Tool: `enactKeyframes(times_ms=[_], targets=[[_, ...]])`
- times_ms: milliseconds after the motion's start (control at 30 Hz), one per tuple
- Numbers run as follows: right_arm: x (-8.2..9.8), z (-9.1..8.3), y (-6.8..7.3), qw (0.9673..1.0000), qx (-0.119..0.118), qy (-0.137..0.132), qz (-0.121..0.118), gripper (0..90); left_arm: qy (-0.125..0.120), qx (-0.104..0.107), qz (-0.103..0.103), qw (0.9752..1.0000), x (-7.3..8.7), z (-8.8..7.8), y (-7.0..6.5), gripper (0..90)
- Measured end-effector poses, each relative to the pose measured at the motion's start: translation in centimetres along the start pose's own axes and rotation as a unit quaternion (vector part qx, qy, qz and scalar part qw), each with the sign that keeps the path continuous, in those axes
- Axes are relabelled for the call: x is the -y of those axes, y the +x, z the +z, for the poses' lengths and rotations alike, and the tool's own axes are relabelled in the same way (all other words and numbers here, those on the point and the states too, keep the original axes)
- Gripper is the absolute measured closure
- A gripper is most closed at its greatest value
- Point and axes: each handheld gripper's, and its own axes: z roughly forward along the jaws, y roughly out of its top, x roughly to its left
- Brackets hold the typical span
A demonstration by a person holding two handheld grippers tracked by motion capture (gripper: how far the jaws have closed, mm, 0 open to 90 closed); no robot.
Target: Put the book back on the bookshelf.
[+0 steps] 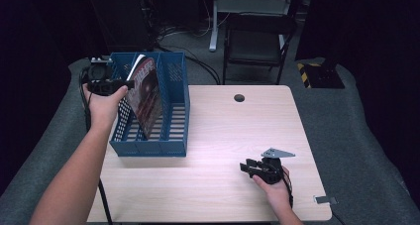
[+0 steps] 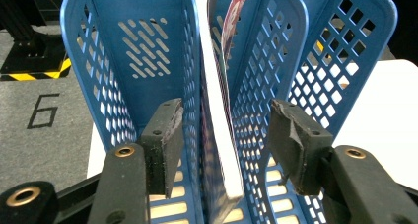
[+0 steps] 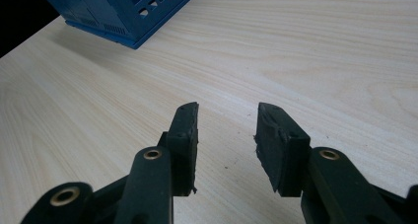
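High view: my left gripper (image 1: 130,84) sat at the top edge of the magazine (image 1: 147,97), which stood tilted in the middle slot of the blue file rack (image 1: 174,117) at the table's (image 1: 233,136) left edge, toward the far corner. My right gripper (image 1: 246,166) rested low near the front right corner, well apart from the rack. A grommet hole (image 1: 239,97) lay near the far edge and a small metal tab (image 1: 325,200) at the front right corner. Neither stood in the way.

Left gripper view: the jaws straddled the magazine (image 2: 222,135) and the divider wall (image 2: 194,110) beside it. They stood open, with a gap on each side and the pads (image 2: 170,130) pressing on nothing. Judgement: the magazine looked seated but leaning, so the clean finish was to lift straight up along the slot, keeping both pads off the spine and the divider. The left pad sat close to the divider and could snag it on a sideways pull.

Right gripper view: the jaws stood apart over bare wood with nothing between them. One corner of the rack (image 3: 118,12) showed well off.
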Motion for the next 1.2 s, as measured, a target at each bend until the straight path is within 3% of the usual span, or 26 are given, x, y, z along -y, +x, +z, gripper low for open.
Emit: enactKeyframes(times_ms=[467, 833, 1033, 1200], targets=[[0.0, -0.1, 0.0, 1.0000, 0.000, -0.001, -0.004, 60.1, 0.011, 0.031, 0.027, 0.9991, 0.0, -2.2, -0.2, 46.0], [-0.1, 0.0, 0.0, 1.0000, 0.001, 0.003, -0.003, 58.4, 0.004, 0.054, 0.052, 0.9972, 0.3, -4.5, -1.0, 42.6], [0.0, -0.1, 0.2, 1.0000, 0.002, 0.006, -0.001, 58.3, 0.003, 0.079, 0.073, 0.9942, 0.4, -5.8, -1.9, 42.6], [-0.1, -0.1, 0.1, 1.0000, 0.000, 0.005, -0.002, 58.3, 0.012, 0.096, 0.099, 0.9903, 0.9, -6.7, -2.9, 42.6]])
